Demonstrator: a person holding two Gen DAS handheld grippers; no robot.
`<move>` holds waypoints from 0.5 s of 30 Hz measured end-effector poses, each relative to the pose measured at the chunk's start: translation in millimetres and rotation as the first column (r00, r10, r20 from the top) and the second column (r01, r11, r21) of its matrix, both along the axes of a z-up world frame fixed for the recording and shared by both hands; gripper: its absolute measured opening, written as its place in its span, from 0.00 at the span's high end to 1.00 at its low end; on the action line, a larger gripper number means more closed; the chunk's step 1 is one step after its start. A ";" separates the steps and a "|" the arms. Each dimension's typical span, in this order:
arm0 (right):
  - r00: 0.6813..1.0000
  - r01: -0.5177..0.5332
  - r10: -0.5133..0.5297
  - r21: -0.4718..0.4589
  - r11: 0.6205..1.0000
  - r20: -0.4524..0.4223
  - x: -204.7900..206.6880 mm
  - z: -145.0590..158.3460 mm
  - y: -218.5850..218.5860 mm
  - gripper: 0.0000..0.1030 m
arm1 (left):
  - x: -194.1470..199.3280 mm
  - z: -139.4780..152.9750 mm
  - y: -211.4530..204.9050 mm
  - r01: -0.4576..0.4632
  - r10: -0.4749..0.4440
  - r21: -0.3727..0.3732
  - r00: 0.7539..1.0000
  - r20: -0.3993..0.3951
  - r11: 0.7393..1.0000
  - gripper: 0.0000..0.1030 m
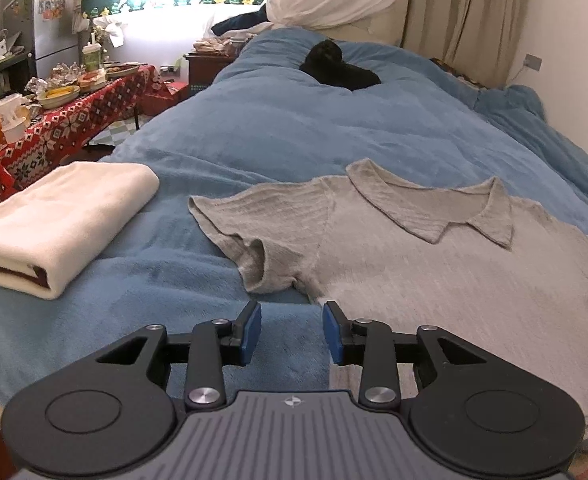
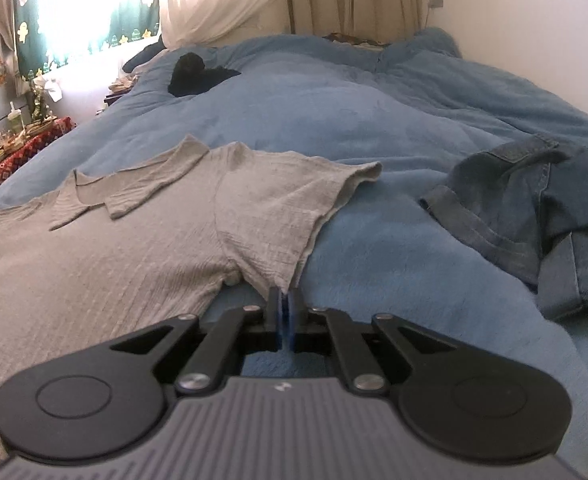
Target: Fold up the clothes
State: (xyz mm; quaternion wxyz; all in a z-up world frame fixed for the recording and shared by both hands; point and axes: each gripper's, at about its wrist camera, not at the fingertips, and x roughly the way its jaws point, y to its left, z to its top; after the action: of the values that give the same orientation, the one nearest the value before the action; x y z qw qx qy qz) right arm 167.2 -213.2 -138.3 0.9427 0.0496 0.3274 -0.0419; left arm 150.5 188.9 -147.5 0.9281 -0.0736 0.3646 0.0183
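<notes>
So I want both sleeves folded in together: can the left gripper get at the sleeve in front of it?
Probably yes. The left gripper is open and empty, and the grey shirt's sleeve lies flat on the blue blanket just ahead, with nothing between.

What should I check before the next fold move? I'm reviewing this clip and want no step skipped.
1. Right gripper shut on the sleeve corner: ok.
2. Left gripper gripping the shirt: not ok, jaws open over the blanket, nothing between them.
3. Shirt spread flat, collar up: ok.
4. Left sleeve smooth: not ok, its hem is rumpled.
5. Folded towel apart from the shirt: ok.
6. Jeans apart from the shirt: ok.
</notes>
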 end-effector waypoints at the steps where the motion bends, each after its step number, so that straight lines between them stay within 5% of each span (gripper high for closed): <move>1: 1.000 -0.005 0.005 0.002 1.000 0.001 -0.8 -0.4 0.6 0.96 | -1.6 -0.2 -0.8 0.006 -0.006 -0.003 1.000 -0.003 1.000 0.63; 11: 0.999 -0.037 0.037 0.018 0.999 0.017 -24.3 12.2 13.2 0.87 | -10.3 7.3 -15.0 0.061 -0.061 -0.047 0.998 -0.001 0.997 0.60; 15: 0.994 -0.107 0.106 0.041 0.993 0.040 -34.9 23.8 34.3 0.76 | -12.2 9.3 -36.0 0.124 -0.123 -0.048 0.992 0.019 0.991 0.60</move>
State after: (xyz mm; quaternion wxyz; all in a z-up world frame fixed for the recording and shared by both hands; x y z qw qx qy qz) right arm 132.3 -178.9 -114.5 0.9482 0.0531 0.3126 0.0164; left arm 138.2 152.9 -138.1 0.9281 -0.0739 0.3616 -0.0487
